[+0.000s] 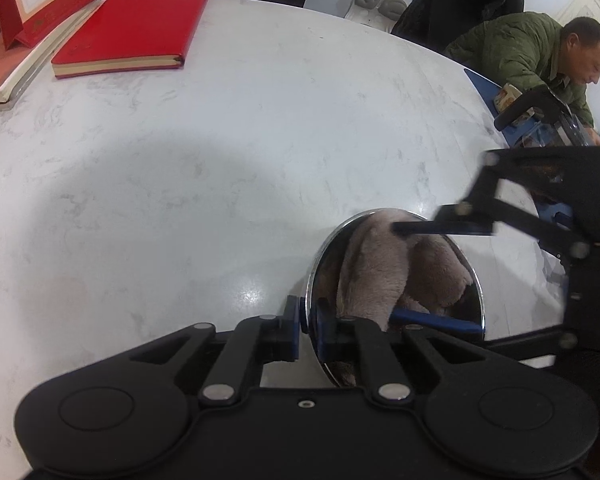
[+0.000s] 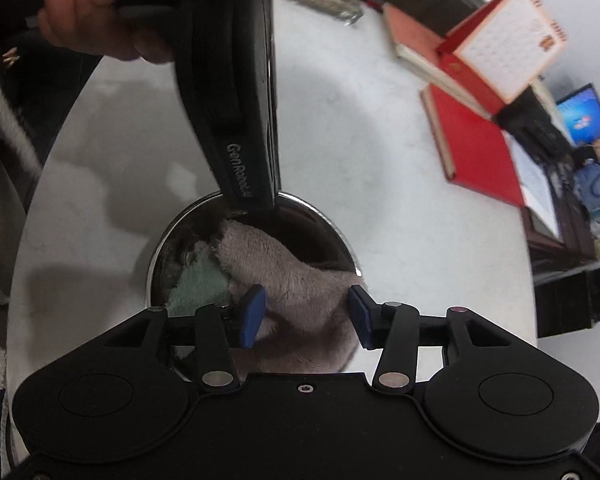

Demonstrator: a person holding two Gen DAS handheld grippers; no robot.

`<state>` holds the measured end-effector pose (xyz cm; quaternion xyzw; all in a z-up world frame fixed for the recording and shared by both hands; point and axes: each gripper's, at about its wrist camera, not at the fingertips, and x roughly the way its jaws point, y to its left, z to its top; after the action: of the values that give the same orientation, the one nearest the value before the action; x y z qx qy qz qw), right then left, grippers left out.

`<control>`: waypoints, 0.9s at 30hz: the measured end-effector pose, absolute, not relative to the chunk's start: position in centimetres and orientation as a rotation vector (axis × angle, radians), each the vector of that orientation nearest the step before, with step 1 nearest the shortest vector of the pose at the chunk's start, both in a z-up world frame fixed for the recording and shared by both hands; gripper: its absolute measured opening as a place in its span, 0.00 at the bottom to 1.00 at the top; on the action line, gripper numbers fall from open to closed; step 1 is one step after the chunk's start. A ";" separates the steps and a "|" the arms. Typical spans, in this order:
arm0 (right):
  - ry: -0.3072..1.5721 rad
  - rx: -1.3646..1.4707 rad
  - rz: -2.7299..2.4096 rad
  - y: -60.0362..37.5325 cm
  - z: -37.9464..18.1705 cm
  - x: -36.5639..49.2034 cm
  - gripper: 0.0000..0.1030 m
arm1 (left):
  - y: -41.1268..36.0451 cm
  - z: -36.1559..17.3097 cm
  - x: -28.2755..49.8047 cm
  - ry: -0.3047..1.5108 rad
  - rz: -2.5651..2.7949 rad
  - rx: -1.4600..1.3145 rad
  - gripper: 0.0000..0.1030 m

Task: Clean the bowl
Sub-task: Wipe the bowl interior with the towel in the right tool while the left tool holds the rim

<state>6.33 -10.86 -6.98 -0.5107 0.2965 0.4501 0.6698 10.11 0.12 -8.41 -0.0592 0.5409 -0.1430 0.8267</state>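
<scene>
- The steel bowl (image 1: pixel 396 300) sits on the white marbled surface (image 1: pixel 220 160), near the person's edge, tipped up on its side so its mouth faces right.
- The left hand-held gripper (image 1: pixel 308 320) is clenched on the bowl's rim, one pad outside and one inside, holding it steady; in the right wrist view a hand (image 2: pixel 92 20) grips its handle above the bowl.
- A grey-pink cloth (image 2: pixel 292 280) is bunched inside the bowl, with a green patch (image 2: pixel 196 284) of cloth beside it on the left.
- The right hand-held gripper (image 2: pixel 306 316) hovers over the cloth with its blue pads (image 2: pixel 254 312) parted; they press on nothing, so the cloth lies released between them.
- My read: the wiping is in hand, and the right side is set to retake the cloth.
- To do it well, I would close on a thick fold, not a loose edge, then sweep round the inner wall while the left grip stays firm so the bowl cannot roll.
- A red book (image 1: pixel 132 28) and a desk calendar (image 2: pixel 508 40) lie well apart on the far side, out of the way.
</scene>
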 end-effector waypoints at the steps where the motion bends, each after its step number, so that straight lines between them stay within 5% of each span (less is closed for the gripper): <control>1: 0.699 -1.151 1.015 -10.6 -7.6 6.8 0.45 | 0.1 -8.4 10.1 1.148 -0.304 -0.126 0.08; 9: 0.818 -1.034 0.966 -10.1 -8.2 8.8 0.41 | -0.2 -8.5 9.8 1.142 -0.305 -0.114 0.09; 18: 1.057 -0.826 0.982 -11.1 -7.8 10.0 0.20 | 0.1 -8.7 10.3 1.150 -0.320 -0.144 0.07; 27: 0.755 -1.103 0.973 -10.0 -6.7 7.2 0.17 | 0.0 -8.5 10.4 1.158 -0.331 -0.126 0.07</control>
<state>7.19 -9.98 -6.71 -0.4908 0.3360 0.4330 0.6773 10.37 -0.03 -8.51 -0.0592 0.5444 -0.1556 0.8221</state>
